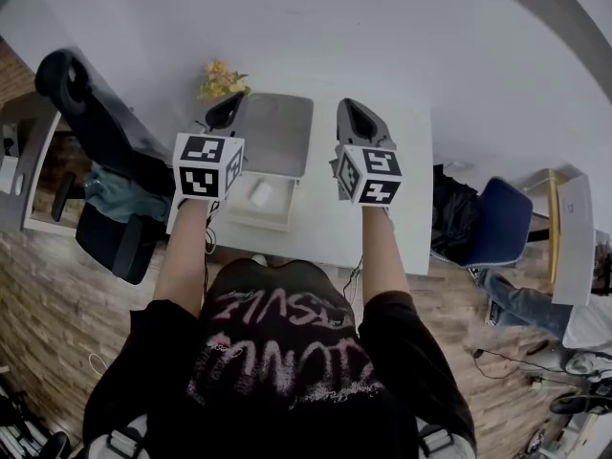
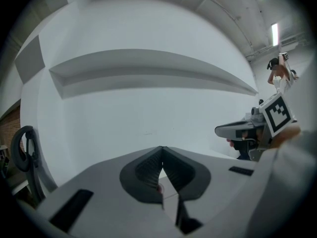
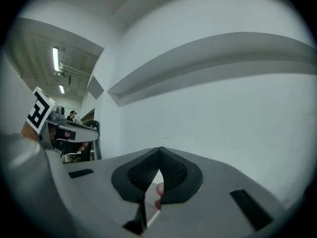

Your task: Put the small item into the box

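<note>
In the head view an open box [image 1: 239, 214] sits on the white table [image 1: 411, 208], its grey lid [image 1: 277, 132] folded back. A small white item [image 1: 260, 195] lies inside the box. My left gripper [image 1: 234, 97] is raised over the lid's left edge. My right gripper [image 1: 347, 104] is raised to the right of the lid. Both point at the white wall. In the left gripper view the jaws [image 2: 161, 148] meet at the tips with nothing between them. The right gripper view shows its jaws [image 3: 159, 149] shut and empty too.
Yellow flowers [image 1: 222, 79] stand at the table's back edge behind the box. A black office chair [image 1: 91, 122] is to the left of the table, a blue chair [image 1: 502, 220] to the right. Each gripper shows in the other's view: [image 2: 247, 129], [image 3: 69, 130].
</note>
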